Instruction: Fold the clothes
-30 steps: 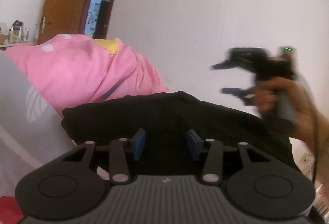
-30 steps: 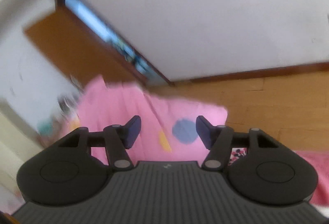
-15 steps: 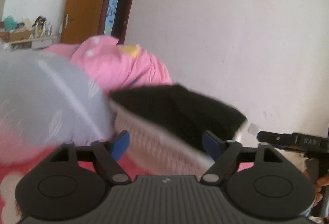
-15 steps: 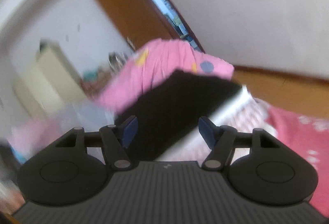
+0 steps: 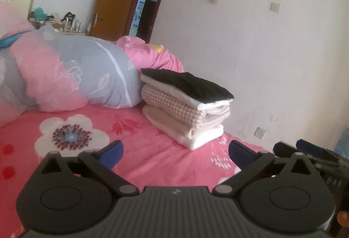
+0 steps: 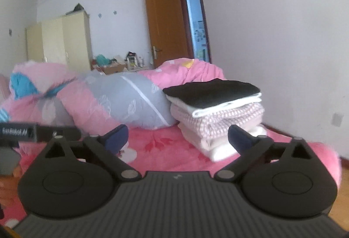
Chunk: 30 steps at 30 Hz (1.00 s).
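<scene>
A folded black garment [image 5: 189, 85] [image 6: 212, 90] tops a stack of folded clothes [image 5: 185, 115] [image 6: 220, 122]: white, pink check and cream layers. The stack rests on the pink flowered bed [image 5: 141, 150] [image 6: 165, 150] near the wall. My left gripper [image 5: 175, 156] hovers well short of the stack, its jaws opening wide with nothing between them. My right gripper [image 6: 177, 137] also stands back from the stack, jaws opening wide and empty. The right gripper's black body shows at the lower right edge of the left wrist view; the left one's shows at the left edge of the right wrist view.
A grey and pink quilt [image 5: 76, 76] [image 6: 122, 98] is bundled behind the stack. A white wall [image 5: 272, 63] runs along the bed's right side. An open brown door [image 6: 168, 26], cream wardrobes [image 6: 61, 41] and a cluttered table [image 6: 117, 63] stand at the far end. Wooden floor [image 6: 343, 183] shows right of the bed.
Both grippers have let go of the black garment and pulled back from it, their jaws spreading wide. The garment now lies flat on top of the stack. The right view has levelled out.
</scene>
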{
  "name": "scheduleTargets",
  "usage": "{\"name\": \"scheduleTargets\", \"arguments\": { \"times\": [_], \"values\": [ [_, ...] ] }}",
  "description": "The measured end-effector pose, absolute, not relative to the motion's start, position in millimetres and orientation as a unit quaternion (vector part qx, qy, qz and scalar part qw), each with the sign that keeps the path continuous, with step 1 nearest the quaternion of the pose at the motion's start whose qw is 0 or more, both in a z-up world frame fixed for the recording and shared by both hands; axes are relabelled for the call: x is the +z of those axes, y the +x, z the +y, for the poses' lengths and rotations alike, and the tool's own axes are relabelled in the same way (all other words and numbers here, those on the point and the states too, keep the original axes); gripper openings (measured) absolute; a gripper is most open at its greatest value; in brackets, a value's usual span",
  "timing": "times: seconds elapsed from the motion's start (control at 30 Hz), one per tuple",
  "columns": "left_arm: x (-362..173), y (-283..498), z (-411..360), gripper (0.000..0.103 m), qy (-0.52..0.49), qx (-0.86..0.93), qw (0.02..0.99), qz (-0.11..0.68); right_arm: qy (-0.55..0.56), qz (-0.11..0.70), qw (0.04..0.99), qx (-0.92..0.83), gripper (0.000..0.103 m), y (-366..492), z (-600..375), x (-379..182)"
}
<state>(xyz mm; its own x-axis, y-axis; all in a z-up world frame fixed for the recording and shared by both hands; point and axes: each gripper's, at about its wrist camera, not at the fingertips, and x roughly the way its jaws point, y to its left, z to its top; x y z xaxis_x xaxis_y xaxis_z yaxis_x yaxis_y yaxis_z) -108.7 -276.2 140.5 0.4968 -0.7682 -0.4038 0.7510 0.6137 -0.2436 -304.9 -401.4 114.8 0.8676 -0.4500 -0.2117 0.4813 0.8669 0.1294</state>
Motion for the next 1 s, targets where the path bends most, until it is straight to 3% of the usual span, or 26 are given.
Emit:
{"name": "scheduleTargets", "arguments": {
  "times": [0.47,0.63,1.0],
  "values": [
    [163,-165,-235,0.103,0.008,-0.346,0.901,0.261,0.047,0.121,0.921,-0.367,0.102,-330,-300,127],
    [171,-184,-229,0.103,0.017,-0.316,0.925,0.209,0.048,0.117,0.915,-0.383,0.102,-336,-292,130],
    [181,-200,-237,0.103,0.040,-0.299,0.932,0.202,0.056,0.114,0.903,-0.411,0.102,-348,-280,135]
  ]
}}
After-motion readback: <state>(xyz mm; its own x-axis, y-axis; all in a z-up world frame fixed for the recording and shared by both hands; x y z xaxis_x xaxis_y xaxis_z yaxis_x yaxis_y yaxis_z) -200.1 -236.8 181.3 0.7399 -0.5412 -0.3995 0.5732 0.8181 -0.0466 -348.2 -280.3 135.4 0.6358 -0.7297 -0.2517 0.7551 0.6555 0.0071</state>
